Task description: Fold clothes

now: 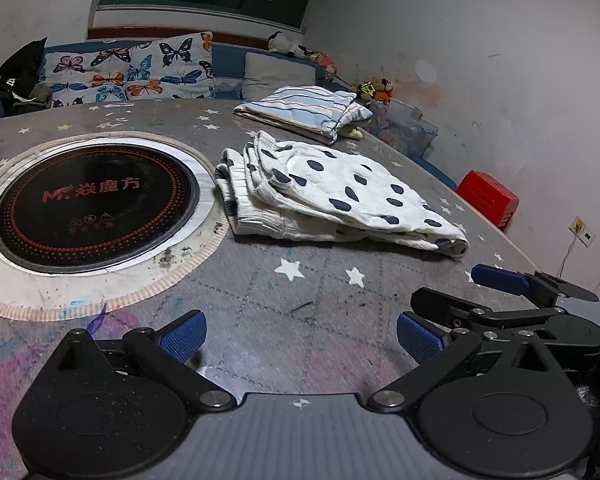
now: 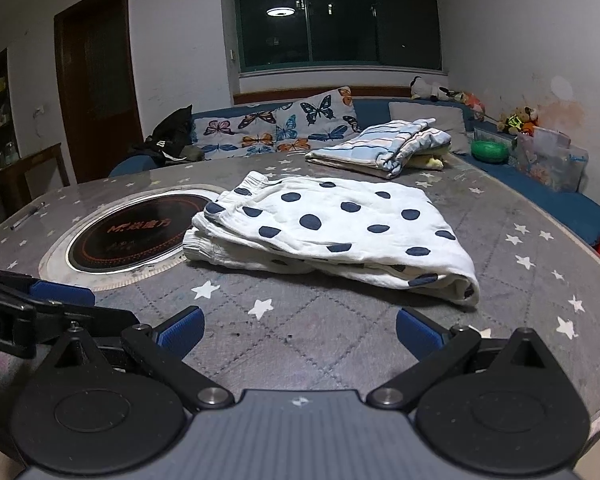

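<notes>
A white garment with dark blue dots [image 1: 340,196] lies folded flat on the grey star-print table [image 1: 284,304], also in the right wrist view [image 2: 332,232]. A folded blue-striped garment [image 1: 308,110] lies behind it, also in the right wrist view [image 2: 388,144]. My left gripper [image 1: 300,336] is open and empty, low over the table in front of the dotted garment. My right gripper [image 2: 298,330] is open and empty, just short of the garment's near edge. Each gripper's blue-padded fingers show at the edge of the other's view.
A round black induction cooktop [image 1: 92,204] is set in the table left of the garments. A sofa with butterfly cushions [image 2: 284,126] runs behind the table. Plastic bins and soft toys [image 2: 548,160] sit at the right, with a red stool [image 1: 488,196] by the wall.
</notes>
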Action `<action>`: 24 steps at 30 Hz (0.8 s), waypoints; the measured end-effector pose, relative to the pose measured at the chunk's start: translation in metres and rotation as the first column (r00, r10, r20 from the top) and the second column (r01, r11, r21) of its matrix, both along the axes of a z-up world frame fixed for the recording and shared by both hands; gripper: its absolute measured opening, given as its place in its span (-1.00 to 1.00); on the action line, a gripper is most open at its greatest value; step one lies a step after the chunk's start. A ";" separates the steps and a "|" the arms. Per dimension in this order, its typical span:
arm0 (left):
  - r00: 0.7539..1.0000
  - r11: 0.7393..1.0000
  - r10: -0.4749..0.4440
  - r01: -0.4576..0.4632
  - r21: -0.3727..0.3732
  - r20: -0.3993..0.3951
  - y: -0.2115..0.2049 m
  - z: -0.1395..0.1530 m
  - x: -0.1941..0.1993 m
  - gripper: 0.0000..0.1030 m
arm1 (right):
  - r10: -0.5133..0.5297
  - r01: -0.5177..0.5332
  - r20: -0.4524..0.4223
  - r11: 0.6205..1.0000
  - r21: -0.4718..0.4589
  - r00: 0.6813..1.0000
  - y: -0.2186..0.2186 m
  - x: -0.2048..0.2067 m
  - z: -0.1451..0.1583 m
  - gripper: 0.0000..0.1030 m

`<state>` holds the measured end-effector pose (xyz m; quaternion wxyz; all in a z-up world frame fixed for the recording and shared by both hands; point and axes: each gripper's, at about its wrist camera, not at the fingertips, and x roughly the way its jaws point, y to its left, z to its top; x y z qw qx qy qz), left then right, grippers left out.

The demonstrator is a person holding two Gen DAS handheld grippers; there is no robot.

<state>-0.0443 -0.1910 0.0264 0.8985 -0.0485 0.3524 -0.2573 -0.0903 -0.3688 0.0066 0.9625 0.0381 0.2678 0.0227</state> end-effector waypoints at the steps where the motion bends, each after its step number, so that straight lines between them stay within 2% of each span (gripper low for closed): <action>1: 1.000 1.000 0.000 0.000 0.001 0.000 0.000 0.000 -0.001 1.00 | -0.001 0.001 0.001 1.000 0.002 1.000 0.000 -0.001 0.000 1.00; 24: 1.000 1.000 -0.019 0.019 0.002 0.005 -0.005 -0.002 -0.017 1.00 | -0.033 0.033 0.003 0.999 0.017 0.999 0.004 -0.014 0.001 1.00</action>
